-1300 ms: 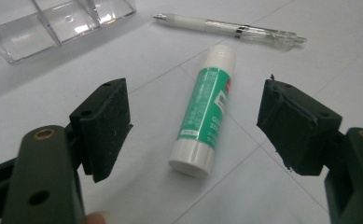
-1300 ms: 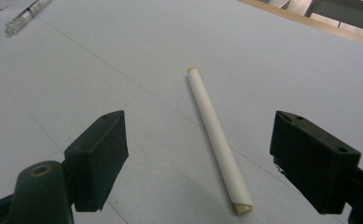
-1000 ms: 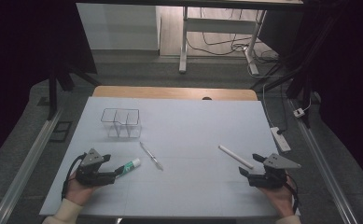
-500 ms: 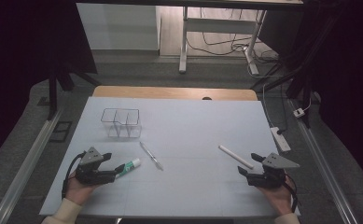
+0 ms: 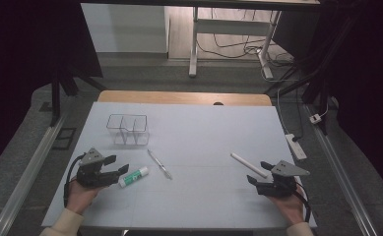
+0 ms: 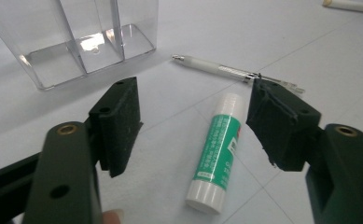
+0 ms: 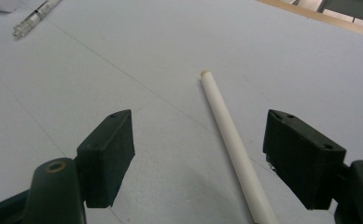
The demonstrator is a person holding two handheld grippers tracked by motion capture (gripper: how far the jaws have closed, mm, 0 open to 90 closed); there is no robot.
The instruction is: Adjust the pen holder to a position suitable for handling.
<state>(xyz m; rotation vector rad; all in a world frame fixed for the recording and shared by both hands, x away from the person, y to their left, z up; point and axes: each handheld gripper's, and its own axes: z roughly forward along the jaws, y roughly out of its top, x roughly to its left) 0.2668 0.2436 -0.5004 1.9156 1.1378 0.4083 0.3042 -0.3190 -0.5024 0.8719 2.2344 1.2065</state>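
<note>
On the pale surface [image 5: 199,128] two hands are each holding a hand-held gripper low near the front edge, and the work of gathering the loose stationery is looking barely begun. At the left, the left hand-held gripper [image 5: 116,170] is sitting just behind a green-and-white glue stick [image 5: 134,176]; in the left gripper view its jaws are standing apart on either side of the glue stick [image 6: 218,154], having just been closing a little, yet the pads are not pressing on it and it is lying flat on the surface. At the right, the right hand-held gripper [image 5: 257,173] is resting with its jaws wide apart, and a long white stick [image 7: 232,140] is lying between them without being touched. Farther back on the left, a clear divided holder [image 5: 127,129] is standing upright and appearing to have nothing inside, so judging from this, every item is waiting to be picked up. Between the glue stick and the holder, a slim pen [image 5: 159,164] is lying at a slant, close enough that a lift from the left may brush it. Beyond the far edge, cables and a power strip [image 5: 295,146] are lying on the floor, well clear of the work.
</note>
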